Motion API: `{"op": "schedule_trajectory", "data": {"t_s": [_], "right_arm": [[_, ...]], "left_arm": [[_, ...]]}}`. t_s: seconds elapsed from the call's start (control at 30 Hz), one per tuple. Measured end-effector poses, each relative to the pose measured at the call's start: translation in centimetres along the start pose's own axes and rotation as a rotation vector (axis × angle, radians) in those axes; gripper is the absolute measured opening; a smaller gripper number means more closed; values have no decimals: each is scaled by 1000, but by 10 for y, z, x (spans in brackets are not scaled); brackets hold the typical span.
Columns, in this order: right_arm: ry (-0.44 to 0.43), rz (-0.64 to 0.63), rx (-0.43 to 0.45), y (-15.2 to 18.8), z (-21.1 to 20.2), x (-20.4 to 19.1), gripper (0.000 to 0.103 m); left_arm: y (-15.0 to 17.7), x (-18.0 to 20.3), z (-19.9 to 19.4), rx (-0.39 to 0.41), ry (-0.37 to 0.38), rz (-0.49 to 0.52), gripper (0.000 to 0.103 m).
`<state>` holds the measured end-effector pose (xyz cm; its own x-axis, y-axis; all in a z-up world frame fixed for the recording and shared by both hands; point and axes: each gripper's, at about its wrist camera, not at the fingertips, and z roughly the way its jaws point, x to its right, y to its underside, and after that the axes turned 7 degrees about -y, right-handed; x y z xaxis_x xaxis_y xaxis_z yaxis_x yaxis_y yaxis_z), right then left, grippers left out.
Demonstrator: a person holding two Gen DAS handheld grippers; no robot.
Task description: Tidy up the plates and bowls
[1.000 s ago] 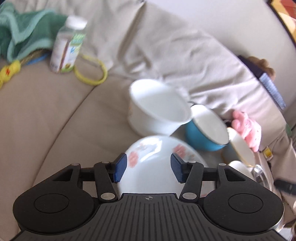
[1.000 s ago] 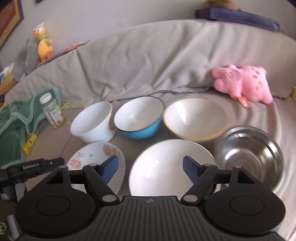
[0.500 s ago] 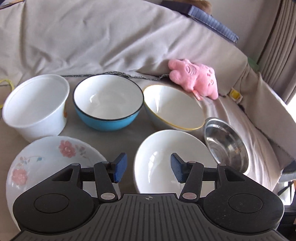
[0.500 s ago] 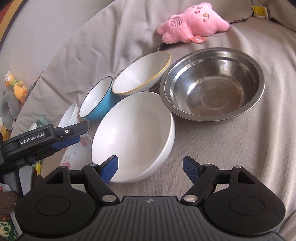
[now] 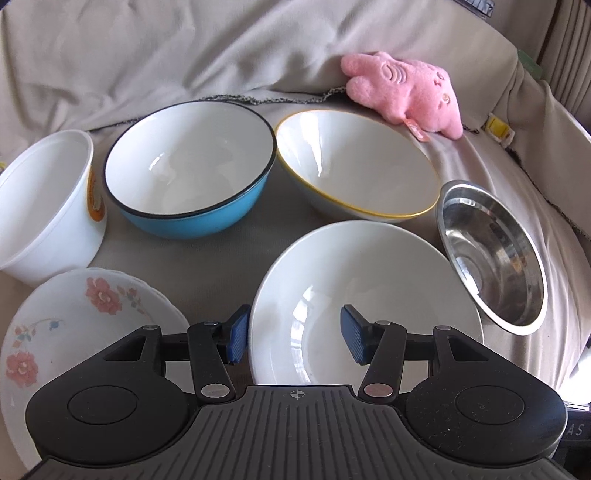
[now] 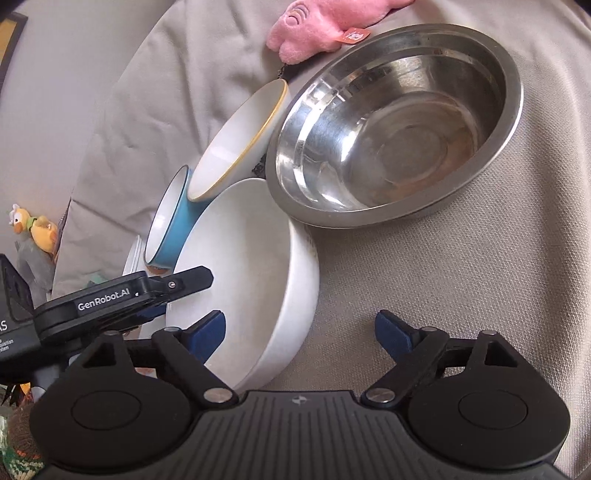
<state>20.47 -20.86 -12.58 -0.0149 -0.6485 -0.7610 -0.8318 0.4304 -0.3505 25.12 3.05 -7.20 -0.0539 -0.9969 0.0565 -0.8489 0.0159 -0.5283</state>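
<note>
The plain white bowl (image 5: 365,295) on the sofa (image 6: 461,277) looks stiff, glossy, breakable; take its thin rim. Left gripper (image 5: 295,336) fingers spread, right gripper (image 6: 299,332) fingers just widened, both straddling that rim, gripping nothing.

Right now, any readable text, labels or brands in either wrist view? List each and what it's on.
"GenRobot.AI": on the left gripper body, right wrist view.
"AS": cut-off letters on a dark device at the lower right edge, left wrist view.
Tag on the pink plush: mark too small to read.
Orange print on the white tub: unreadable.
</note>
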Motion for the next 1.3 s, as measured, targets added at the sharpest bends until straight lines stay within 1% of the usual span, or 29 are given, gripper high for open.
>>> {"op": "schedule_trajectory", "data": {"t_s": [0.07, 0.13, 0.27, 0.4, 0.43, 0.57, 0.67, 0.77, 0.8, 0.83, 0.87, 0.9, 0.93, 1.0, 1.03, 1.17, 1.3], "right_arm": [[3, -29, -24, -1, 4, -4, 99], [25, -58, -45, -1, 8, -11, 103], [49, -36, -33, -1, 11, -17, 103], [90, -46, -36, 0, 18, -23, 103], [104, -57, -40, 1, 19, -26, 103], [163, -171, -82, 3, 31, -38, 103], [145, -146, -50, 4, 26, -34, 101], [138, -92, -11, 2, 14, -28, 92], [136, -87, -6, 2, 12, -26, 84], [134, -93, -2, 2, 10, -26, 72], [129, -104, -1, 2, 8, -24, 64], [125, -110, -5, 2, 8, -23, 51], [117, -110, -17, 3, 8, -22, 43], [85, -114, -34, 4, 10, -21, 35], [72, -118, -38, 4, 10, -22, 32], [87, -143, -38, 7, 5, -25, 31], [88, -143, -34, 7, -7, -18, 31]], "left_arm": [[0, 0, 1, -7, 1, -6, 56], [-1, -2, 0, -14, 11, -18, 56], [-4, -6, -3, -30, 28, -30, 55], [-5, -4, -7, -31, 27, -5, 55], [-4, -4, -7, -31, 26, 0, 55], [-5, -5, -7, -33, 34, -5, 55], [-5, -7, -6, -35, 33, -2, 53], [-6, -6, -4, -40, 31, 3, 51], [-6, -6, -3, -41, 30, 6, 51], [-6, -5, -3, -41, 28, 10, 51], [-6, -5, -2, -40, 26, 15, 51], [-6, -4, -1, -40, 24, 20, 51], [-6, -3, 0, -41, 20, 24, 51], [-5, -1, 0, -44, 13, 32, 51], [-5, -1, -1, -44, 12, 38, 51], [-2, 1, -4, -72, 20, 51, 51], [6, 5, -9, -93, 47, 54, 51]]}}
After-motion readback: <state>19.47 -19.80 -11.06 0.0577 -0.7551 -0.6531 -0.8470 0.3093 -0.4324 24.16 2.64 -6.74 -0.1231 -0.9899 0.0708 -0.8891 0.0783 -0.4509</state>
